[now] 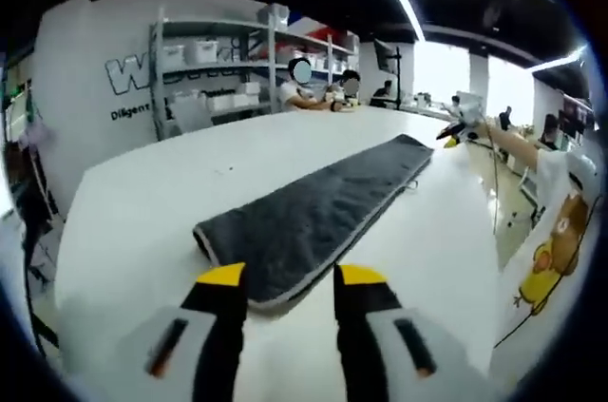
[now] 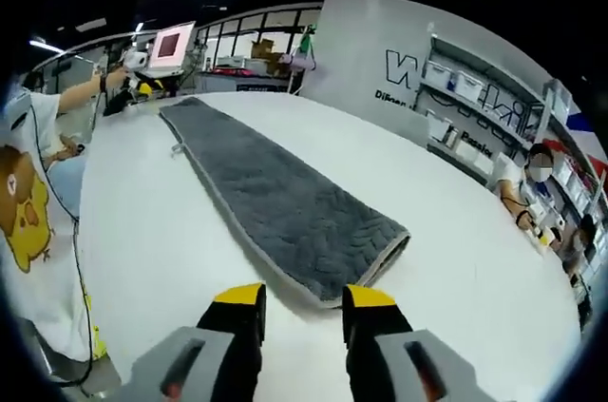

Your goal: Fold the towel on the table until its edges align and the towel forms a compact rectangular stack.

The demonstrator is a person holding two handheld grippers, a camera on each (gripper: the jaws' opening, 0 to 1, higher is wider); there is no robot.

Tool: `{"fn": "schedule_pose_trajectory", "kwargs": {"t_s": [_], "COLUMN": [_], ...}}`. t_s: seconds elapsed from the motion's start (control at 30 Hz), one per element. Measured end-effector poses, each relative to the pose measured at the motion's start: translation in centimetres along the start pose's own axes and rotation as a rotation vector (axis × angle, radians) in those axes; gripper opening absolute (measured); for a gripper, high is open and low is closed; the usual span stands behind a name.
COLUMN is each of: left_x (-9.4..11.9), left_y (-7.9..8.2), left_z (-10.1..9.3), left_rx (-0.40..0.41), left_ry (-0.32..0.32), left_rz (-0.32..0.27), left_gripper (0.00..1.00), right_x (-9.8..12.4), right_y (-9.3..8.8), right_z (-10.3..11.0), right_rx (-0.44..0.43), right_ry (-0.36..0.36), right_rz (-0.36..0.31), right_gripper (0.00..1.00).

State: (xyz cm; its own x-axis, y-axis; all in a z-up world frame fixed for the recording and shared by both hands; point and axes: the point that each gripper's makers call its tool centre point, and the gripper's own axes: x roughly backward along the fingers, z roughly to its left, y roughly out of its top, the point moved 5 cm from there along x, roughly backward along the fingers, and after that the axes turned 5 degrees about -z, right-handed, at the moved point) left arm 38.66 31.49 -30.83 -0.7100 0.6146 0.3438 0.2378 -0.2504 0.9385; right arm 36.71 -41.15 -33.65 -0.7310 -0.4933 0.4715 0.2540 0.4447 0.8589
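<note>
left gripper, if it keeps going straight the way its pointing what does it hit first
Most likely the near short end of the grey towel: the open left gripper points straight at that folded edge, which lies on the white table just past the yellow fingertips. Exact depth is unclear.

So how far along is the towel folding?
Partway. The grey towel already lies as a long, narrow doubled strip on the white table. The left gripper and right gripper wait open at opposite ends, holding nothing. Folding it end-to-end into a compact stack remains.
</note>
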Motion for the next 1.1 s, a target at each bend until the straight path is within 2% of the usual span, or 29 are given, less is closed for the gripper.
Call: {"fn": "schedule_pose_trajectory", "kwargs": {"t_s": [0.07, 0.13, 0.2, 0.27, 0.33, 0.37, 0.4, 0.47, 0.5, 0.57, 0.63, 0.73, 0.8, 0.9, 1.1], "left_x": [0.7, 1.3, 1.8, 2.4, 2.9, 3.3, 3.6, 3.9, 4.3, 4.7, 4.8, 5.4, 5.5, 5.6, 5.1], "left_y": [-0.4, -0.7, -1.0, -1.2, -1.3, -1.4, -1.5, -1.9, -2.4, -3.1, -3.4, -4.2, -4.8, -5.9, -7.0], "left_z": [-0.8, -1.6, -2.5, -3.7, -4.9, -5.4, -5.9, -6.8, -7.4, -8.5, -9.1, -9.9, -10.3, -10.8, -11.7], "left_rx": [-0.022, 0.000, 0.004, 0.008, 0.041, 0.070, 0.072, 0.079, 0.127, 0.157, 0.172, 0.158, 0.150, 0.160, 0.167], "left_ry": [0.014, 0.039, 0.049, 0.067, 0.083, 0.131, 0.150, 0.157, 0.180, 0.182, 0.184, 0.252, 0.281, 0.298, 0.290], "left_rz": [-0.012, -0.022, -0.037, -0.056, -0.083, -0.108, -0.134, -0.148, -0.154, -0.165, -0.160, -0.152, -0.134, -0.101, -0.041], "left_gripper": [0.46, 0.46, 0.50, 0.53, 0.57, 0.62, 0.68, 0.69, 0.69, 0.73, 0.77, 0.79, 0.86, 0.89, 0.96], "right_x": [0.4, 0.8, 1.3, 1.8, 2.3, 2.7, 3.0, 3.7, 3.9, 4.6, 4.9, 5.5, 5.7, 5.9, 5.9], "right_y": [0.4, 0.9, 1.2, 1.3, 1.5, 1.6, 1.7, 1.8, 1.8, 1.5, 1.3, 0.3, -0.4, -1.6, -2.3], "right_z": [0.9, 1.7, 2.5, 3.0, 3.5, 3.8, 4.0, 4.4, 4.5, 5.0, 5.2, 6.1, 6.8, 7.9, 9.2], "right_rx": [-0.075, -0.110, -0.168, -0.215, -0.227, -0.253, -0.283, -0.337, -0.349, -0.355, -0.347, -0.349, -0.356, -0.389, -0.445], "right_ry": [-0.003, -0.016, -0.034, -0.057, -0.078, -0.094, -0.107, -0.122, -0.129, -0.156, -0.173, -0.214, -0.217, -0.207, -0.195], "right_rz": [-0.037, -0.076, -0.091, -0.093, -0.106, -0.115, -0.122, -0.149, -0.155, -0.155, -0.150, -0.134, -0.129, -0.116, -0.136], "right_gripper": [0.46, 0.50, 0.56, 0.56, 0.56, 0.57, 0.58, 0.61, 0.62, 0.63, 0.64, 0.66, 0.67, 0.70, 0.77]}}
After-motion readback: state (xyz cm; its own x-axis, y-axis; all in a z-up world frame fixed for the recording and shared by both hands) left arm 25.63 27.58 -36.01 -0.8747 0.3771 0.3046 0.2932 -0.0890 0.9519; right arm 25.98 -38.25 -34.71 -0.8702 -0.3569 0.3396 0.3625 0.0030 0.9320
